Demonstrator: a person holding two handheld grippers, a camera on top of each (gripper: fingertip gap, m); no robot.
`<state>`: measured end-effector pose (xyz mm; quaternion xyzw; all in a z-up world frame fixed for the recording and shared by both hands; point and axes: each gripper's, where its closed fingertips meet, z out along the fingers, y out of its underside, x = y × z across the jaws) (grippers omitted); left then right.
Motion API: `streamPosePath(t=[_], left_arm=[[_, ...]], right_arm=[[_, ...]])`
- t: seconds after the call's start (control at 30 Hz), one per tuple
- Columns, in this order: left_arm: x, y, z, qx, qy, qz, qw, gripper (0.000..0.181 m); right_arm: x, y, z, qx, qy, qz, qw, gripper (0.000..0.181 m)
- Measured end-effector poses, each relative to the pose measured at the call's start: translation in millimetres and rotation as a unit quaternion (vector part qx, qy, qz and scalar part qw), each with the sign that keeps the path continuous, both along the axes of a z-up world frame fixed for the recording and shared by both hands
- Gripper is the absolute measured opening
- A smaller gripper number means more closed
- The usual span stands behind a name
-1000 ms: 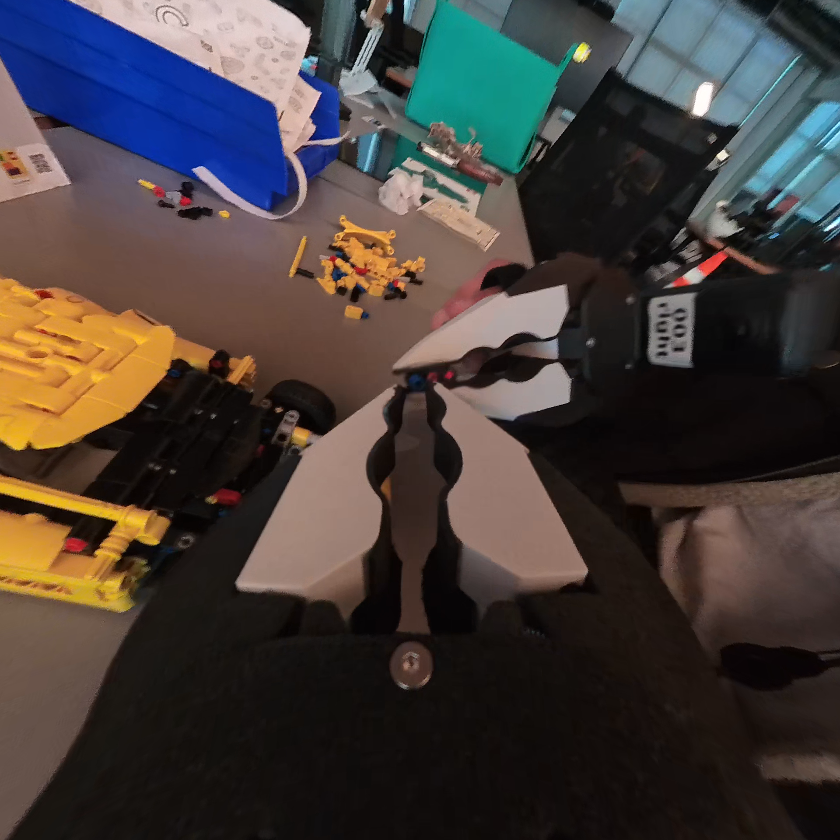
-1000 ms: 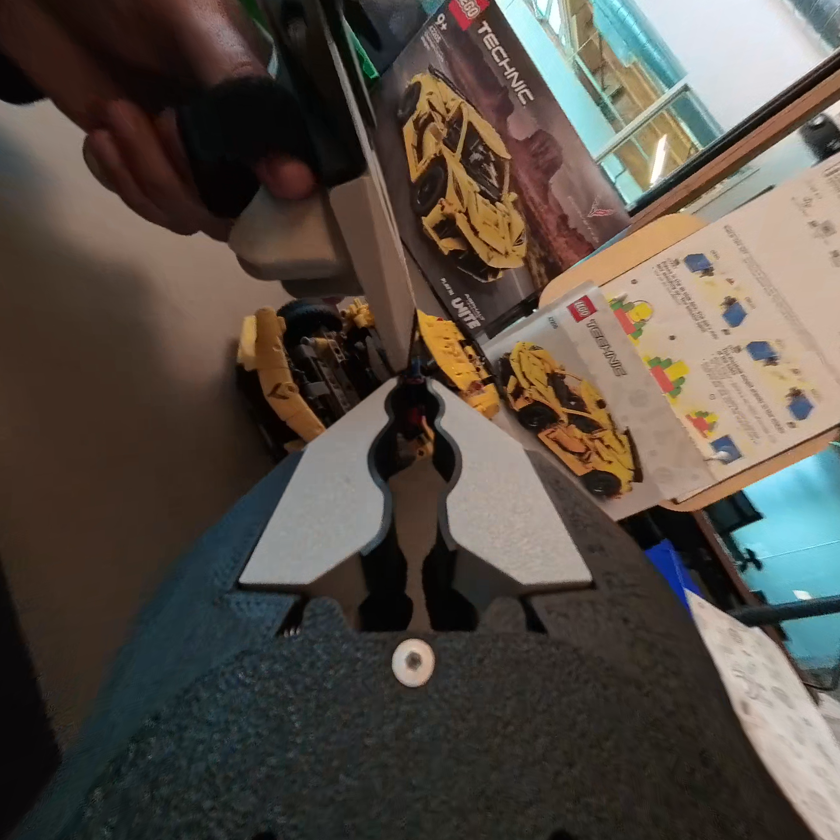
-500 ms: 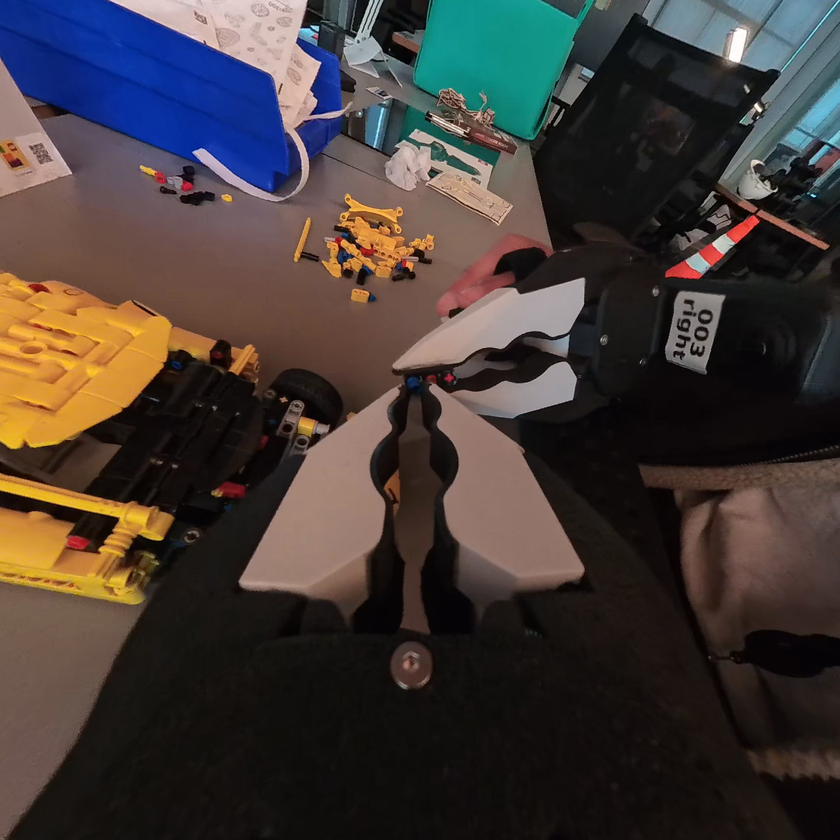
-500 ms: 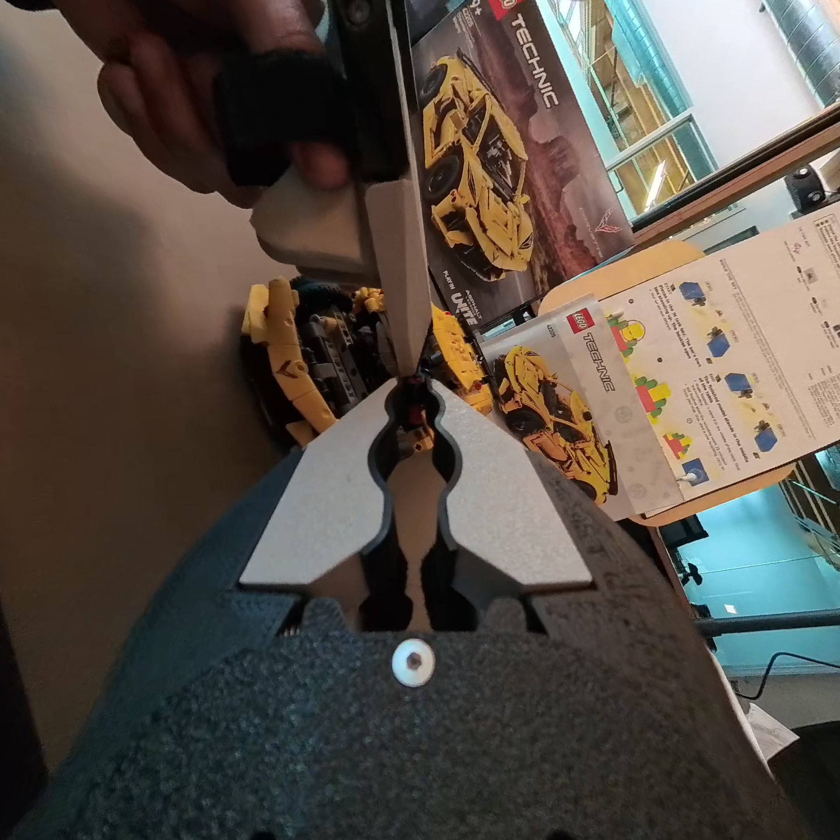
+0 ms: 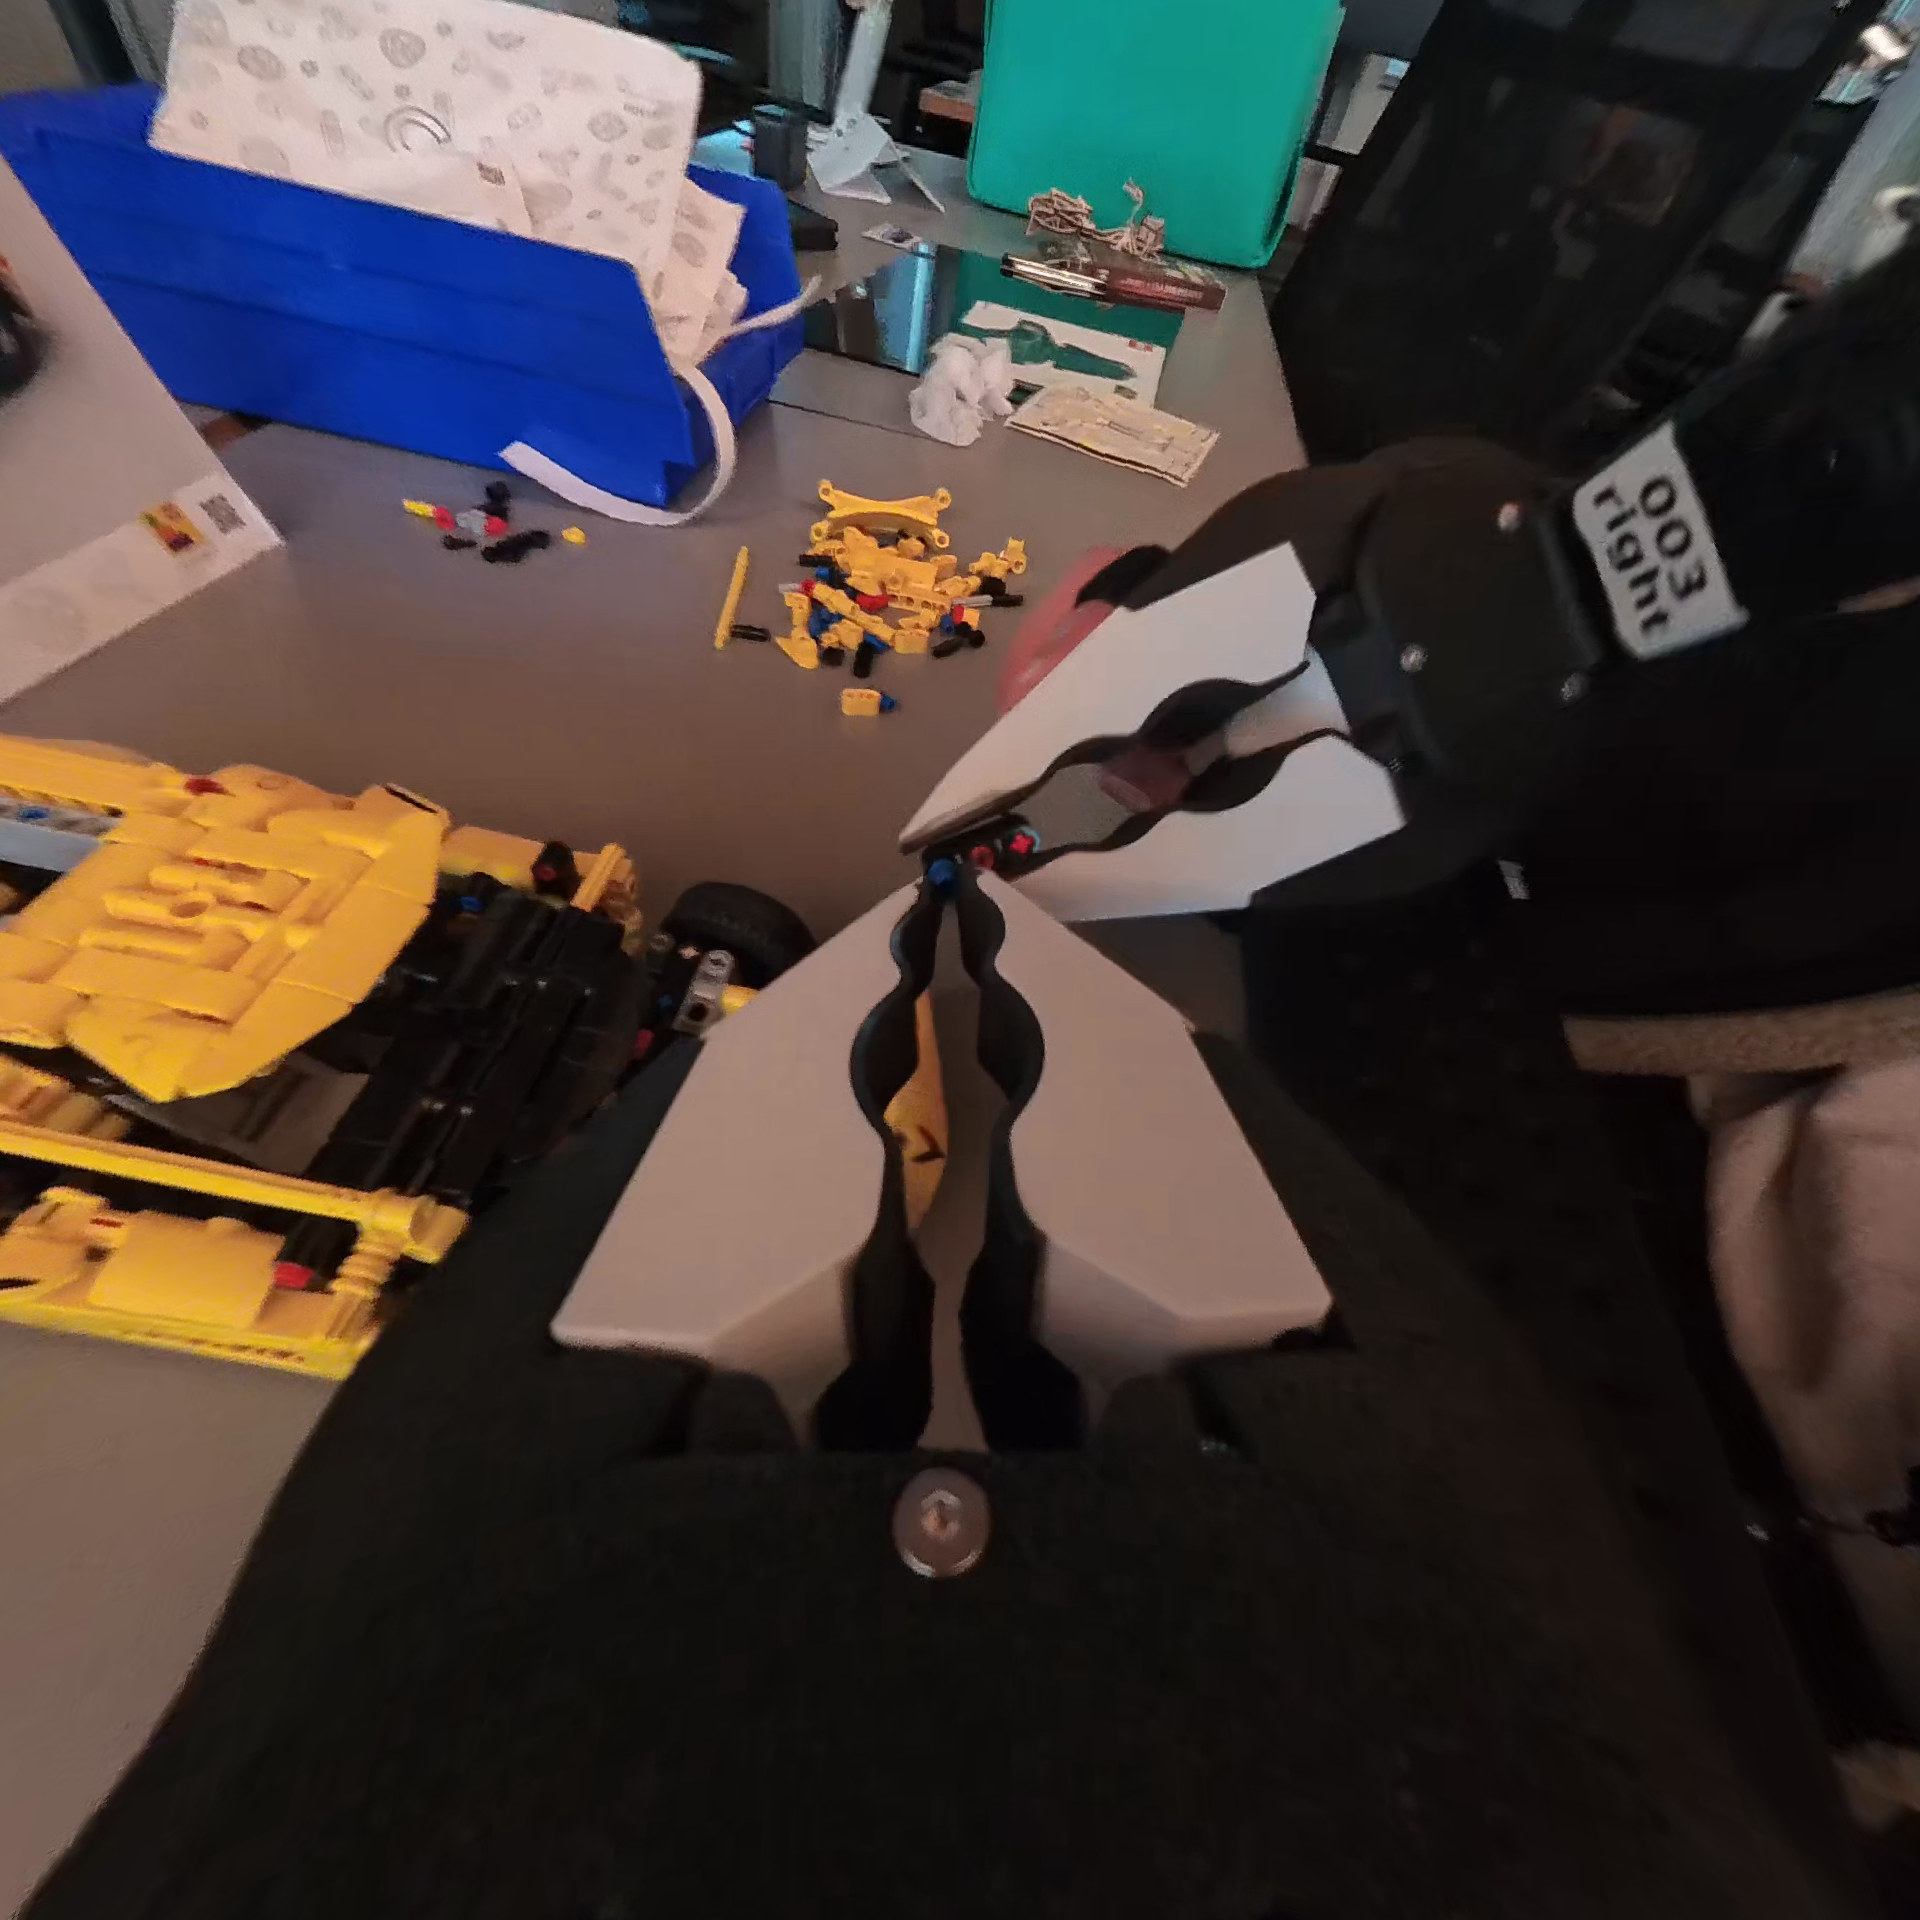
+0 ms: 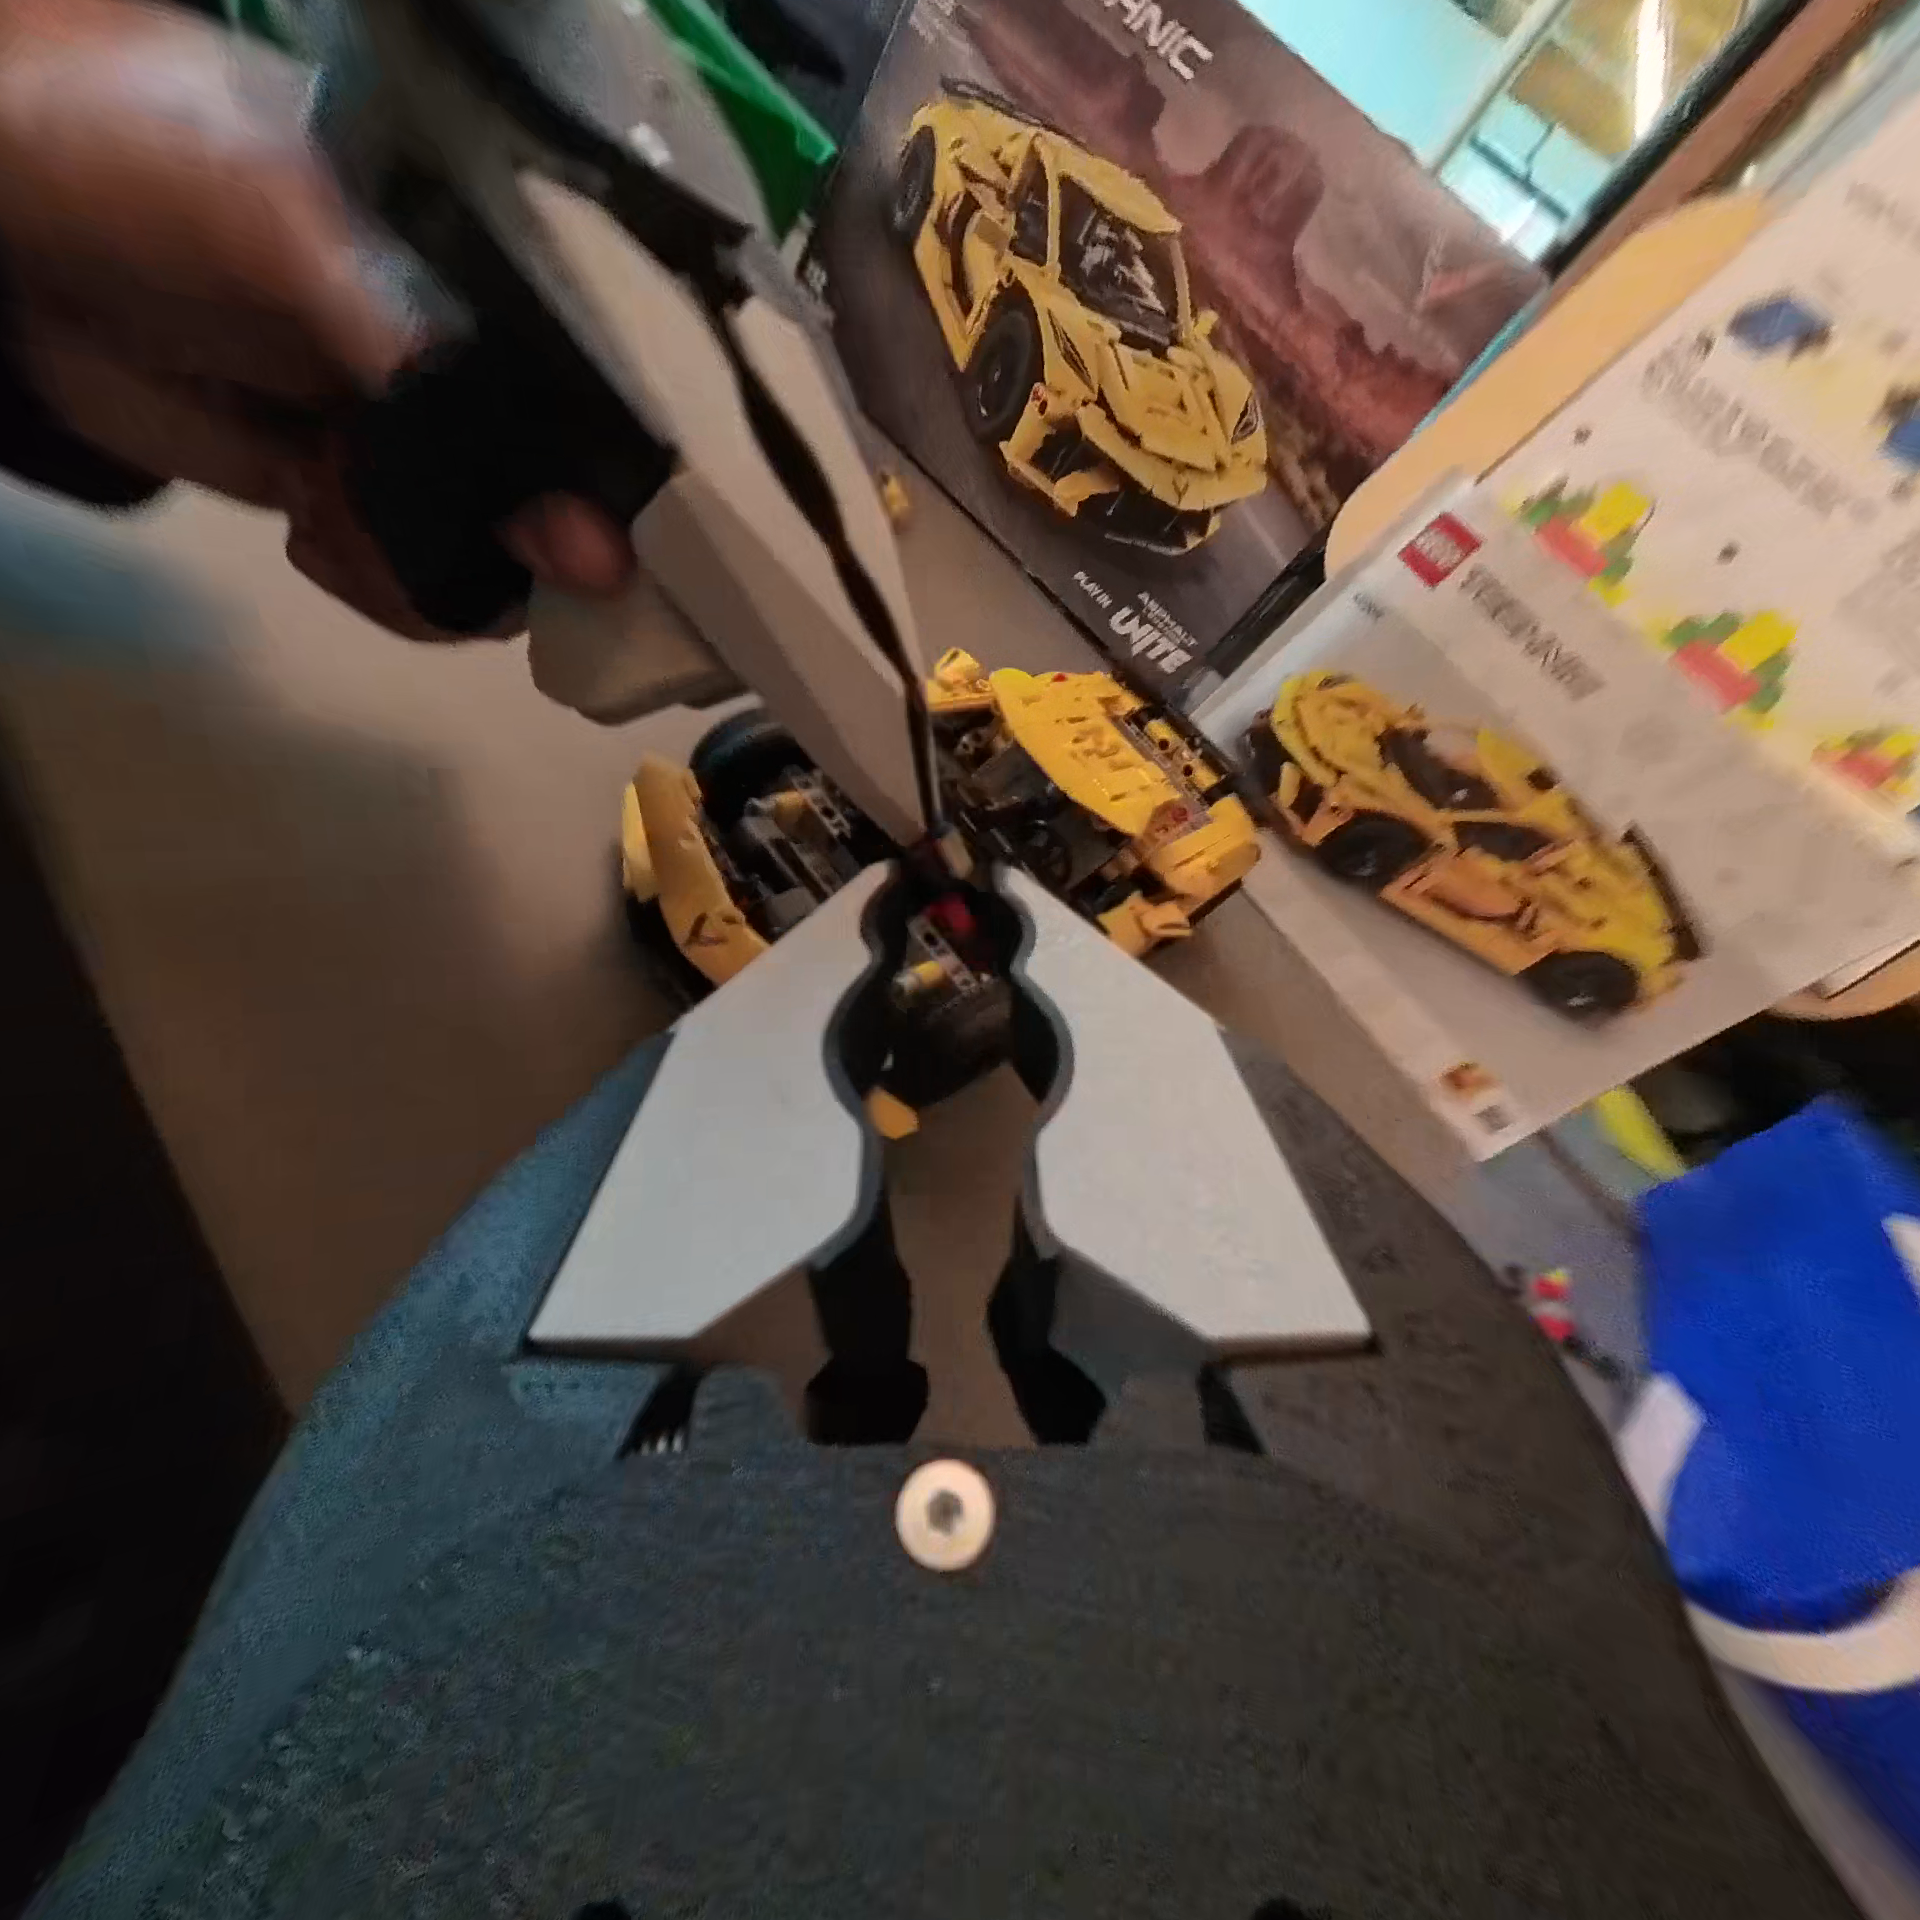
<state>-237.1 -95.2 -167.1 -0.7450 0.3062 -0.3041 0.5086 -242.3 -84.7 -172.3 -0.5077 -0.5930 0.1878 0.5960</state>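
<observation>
The left gripper [image 5: 943, 878] and the right gripper [image 5: 971, 847] meet tip to tip above the grey table [image 5: 582, 686], and both are clenched on one small assembly of building pieces [image 5: 982, 857]: a short black part with a blue pin at the left gripper's tips and red pins at the right gripper's. In the right wrist view the same small piece [image 6: 940, 914] sits between that gripper's closed tips, red showing against black, though motion blur hides its exact shape. A hand [image 6: 208, 343] wraps the left gripper's handle. Just below and to the left of the meeting tips stands a partly built yellow model car [image 5: 239, 997], with yellow body panels over a black frame and a black wheel nearest the grippers. Farther back on the table lies a loose pile of yellow, black, blue and red parts [image 5: 894, 592], and well apart from it a smaller scatter of dark pieces [image 5: 488, 525]. A blue bin [image 5: 395, 312] holding printed sheets sits behind them, with a green box [image 5: 1132, 114] beyond. The right gripper carries a white sticker with printing. A dark product box picturing a yellow car [image 6: 1132, 332] and an instruction booklet [image 6: 1538, 790] with the same car and a red brand mark stand behind the model; each bears lettering.
</observation>
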Motion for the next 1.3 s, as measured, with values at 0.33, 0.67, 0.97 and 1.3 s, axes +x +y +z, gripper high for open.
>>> streamPosePath(t=[0.33, 0.67, 0.97, 1.3], left_arm=[[-19.1, 6.4, 25.1, 0.22, 0.157, 0.077, 0.96, 0.002], [-13.3, 5.9, 16.0, 0.274, 0.239, 0.075, 0.929, 0.003], [-8.9, 2.5, 15.5, 0.316, 0.286, 0.072, 0.902, 0.003], [-9.3, 2.4, 15.4, 0.319, 0.294, 0.075, 0.898, 0.003]], right_arm=[[-2.0, -1.3, 8.5, -0.375, 0.105, 0.051, 0.92, 0.049], [0.5, -8.0, 16.3, -0.261, 0.092, 0.044, 0.96, 0.025], [2.8, -2.2, 16.5, -0.232, 0.09, 0.026, 0.968, 0.022], [1.9, -1.0, 10.9, -0.222, 0.075, 0.011, 0.972, 0.021]])
